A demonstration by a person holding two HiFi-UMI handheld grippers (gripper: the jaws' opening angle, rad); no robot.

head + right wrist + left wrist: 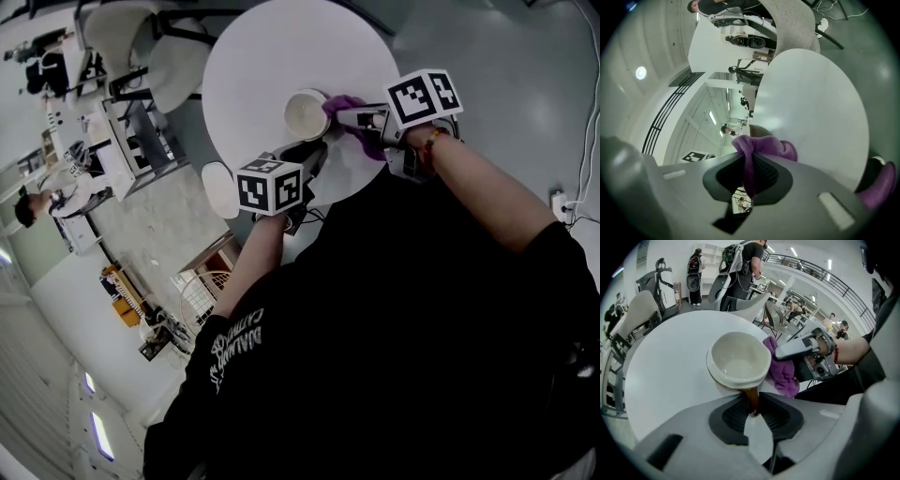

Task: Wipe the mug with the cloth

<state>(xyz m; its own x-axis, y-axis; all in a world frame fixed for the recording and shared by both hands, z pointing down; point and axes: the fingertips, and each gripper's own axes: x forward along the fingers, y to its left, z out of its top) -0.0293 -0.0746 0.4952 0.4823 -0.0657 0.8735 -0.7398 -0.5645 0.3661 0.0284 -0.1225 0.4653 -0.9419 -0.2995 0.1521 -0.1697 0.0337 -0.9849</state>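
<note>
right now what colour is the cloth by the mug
The cloth is purple; it shows best in the left gripper view.

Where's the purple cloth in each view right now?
Head view: cloth at upper centre, just right of the mug.
Left gripper view: cloth right of centre, beside the mug.
Right gripper view: cloth at lower centre.
Shared landmark: the round white table.

Round white table (272, 56) with 1 cream mug (307, 114) on it.
</note>
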